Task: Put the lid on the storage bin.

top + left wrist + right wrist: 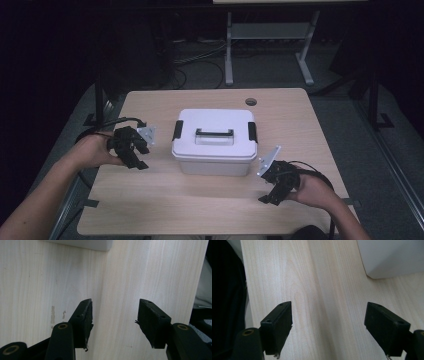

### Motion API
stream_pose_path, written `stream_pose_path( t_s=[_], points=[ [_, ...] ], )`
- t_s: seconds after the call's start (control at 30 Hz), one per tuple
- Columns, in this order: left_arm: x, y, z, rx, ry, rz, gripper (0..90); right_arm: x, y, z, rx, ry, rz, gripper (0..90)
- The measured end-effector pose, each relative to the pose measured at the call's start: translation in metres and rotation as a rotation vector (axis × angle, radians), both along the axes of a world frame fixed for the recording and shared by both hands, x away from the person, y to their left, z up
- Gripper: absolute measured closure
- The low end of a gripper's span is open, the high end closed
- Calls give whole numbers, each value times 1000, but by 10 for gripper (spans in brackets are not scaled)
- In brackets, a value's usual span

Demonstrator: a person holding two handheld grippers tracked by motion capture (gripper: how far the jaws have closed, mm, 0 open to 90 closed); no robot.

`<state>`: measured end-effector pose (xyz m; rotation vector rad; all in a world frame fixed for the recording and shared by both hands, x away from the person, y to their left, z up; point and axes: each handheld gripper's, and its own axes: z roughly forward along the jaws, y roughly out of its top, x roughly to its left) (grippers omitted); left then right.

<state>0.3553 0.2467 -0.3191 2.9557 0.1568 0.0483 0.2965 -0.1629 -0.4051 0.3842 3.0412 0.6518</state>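
Both grippers stand parted and hold nothing. From the high view, the left gripper (134, 150) hangs over the table (165, 210) just off the left side of a white storage box (215, 142), while the right gripper (276, 186) hovers near the box's front right corner. The box sits at the middle of the tabletop, lid on, with a black latch (177, 130) on each short end and a black carry handle (214, 135) lying flat in a recess on top.

In the left gripper view, the left gripper (114, 315) has bare wood between its black jaws, and a rounded corner of the box (82, 243) peeks in at the top edge, well clear of the pads.

In the right gripper view, the right gripper (328, 323) is spread wide above the grain, with the box's lower corner (392, 257) up at the right, again untouched.

As for handling, the box looks like rigid moulded plastic: stiff, smooth and probably slippery on its walls (what is inside cannot be told, so its weight is a guess, likely light). Its body seems too broad for either pair of jaws, so the sensible holds are the thin parts, namely the end latches for unclipping and the handle bar for lifting.
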Motion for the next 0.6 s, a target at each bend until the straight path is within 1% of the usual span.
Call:
stream_pose_path(
  t_s=[0.1,0.17,0.23,0.4,0.6],
  points=[
    [-2,2,-4,-4,2,9,444,0,0,0,-1,2,-2,220],
    [-2,3,-5,2,-1,5,442,0,1,0,-2,3,-1,220],
    [-4,4,-7,-5,3,14,439,0,1,0,-1,4,0,220],
    [-6,7,-12,-4,2,13,436,-1,3,0,-2,6,1,220],
    [-9,11,-19,-6,11,21,433,0,4,-1,1,7,3,221]
  ],
)
